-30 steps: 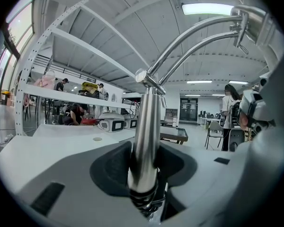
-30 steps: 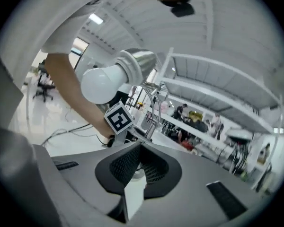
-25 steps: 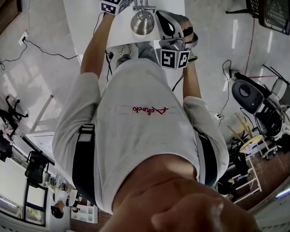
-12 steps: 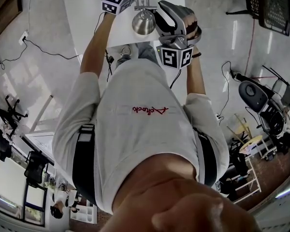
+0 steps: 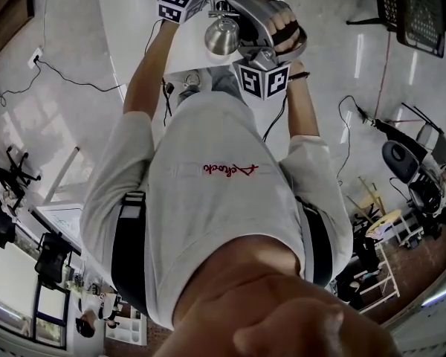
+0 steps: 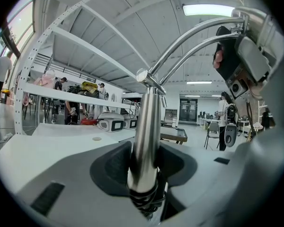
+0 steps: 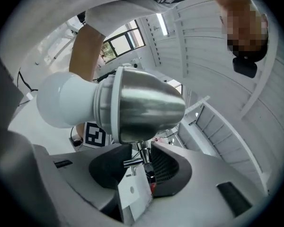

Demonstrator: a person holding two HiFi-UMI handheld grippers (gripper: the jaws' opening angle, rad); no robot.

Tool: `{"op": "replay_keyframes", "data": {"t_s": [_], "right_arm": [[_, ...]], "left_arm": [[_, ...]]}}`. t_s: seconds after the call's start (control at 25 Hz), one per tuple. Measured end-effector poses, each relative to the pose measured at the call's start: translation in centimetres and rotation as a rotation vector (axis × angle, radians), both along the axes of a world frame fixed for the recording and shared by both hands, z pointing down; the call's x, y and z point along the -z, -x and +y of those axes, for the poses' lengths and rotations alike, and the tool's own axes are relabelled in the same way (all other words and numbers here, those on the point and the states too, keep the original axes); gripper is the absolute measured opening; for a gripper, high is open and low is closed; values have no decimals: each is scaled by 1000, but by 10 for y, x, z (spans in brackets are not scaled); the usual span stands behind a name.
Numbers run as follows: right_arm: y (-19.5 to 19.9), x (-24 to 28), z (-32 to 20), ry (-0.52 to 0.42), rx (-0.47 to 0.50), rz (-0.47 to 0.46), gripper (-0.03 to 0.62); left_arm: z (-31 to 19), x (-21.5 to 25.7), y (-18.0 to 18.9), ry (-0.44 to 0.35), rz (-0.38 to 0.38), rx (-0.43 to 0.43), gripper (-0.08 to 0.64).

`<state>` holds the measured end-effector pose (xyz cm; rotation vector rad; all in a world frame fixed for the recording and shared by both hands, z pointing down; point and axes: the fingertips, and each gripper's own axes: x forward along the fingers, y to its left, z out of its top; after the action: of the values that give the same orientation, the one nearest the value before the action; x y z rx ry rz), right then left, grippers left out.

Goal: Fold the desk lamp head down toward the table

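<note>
The desk lamp stands on the white table (image 5: 134, 21), its metal head (image 5: 223, 36) between my two grippers. My left gripper (image 6: 144, 169) is shut on the lamp's upright chrome pole (image 6: 146, 126); two curved arms (image 6: 194, 37) rise from it toward the right. In the right gripper view the steel head (image 7: 142, 108) with its white bulb (image 7: 66, 100) lies sideways just above my right gripper (image 7: 141, 167). Its jaws are closing around the thin stem (image 7: 143, 151) under the head, with gaps still showing on both sides. A white tag (image 7: 132, 193) hangs there.
White shelving (image 6: 75, 37) rises behind the table, with people standing far off. Cables (image 5: 67, 76) run over the floor at the left. Chairs and gear (image 5: 416, 162) crowd the right, and a black chair (image 5: 420, 6) stands at the top right.
My right gripper has moved up the picture beside the lamp head and rolled, its marker cube shifting left. The lamp head looks slightly smaller. The left gripper has not moved.
</note>
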<state>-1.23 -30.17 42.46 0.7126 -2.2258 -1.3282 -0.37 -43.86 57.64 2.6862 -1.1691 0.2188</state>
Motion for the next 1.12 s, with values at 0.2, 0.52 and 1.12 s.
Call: {"op": "replay_keyframes", "data": {"t_s": [0.2, 0.52, 1.12], "right_arm": [[2, -1, 0, -54, -6, 21, 103], [-1, 2, -3, -97, -29, -54, 84], [-1, -19, 18, -266, -45, -61, 78]], "left_arm": [[1, -1, 1, -1, 2, -2, 179], [-2, -1, -1, 2, 5, -8, 179], [5, 4, -1, 4, 18, -36, 183]]}}
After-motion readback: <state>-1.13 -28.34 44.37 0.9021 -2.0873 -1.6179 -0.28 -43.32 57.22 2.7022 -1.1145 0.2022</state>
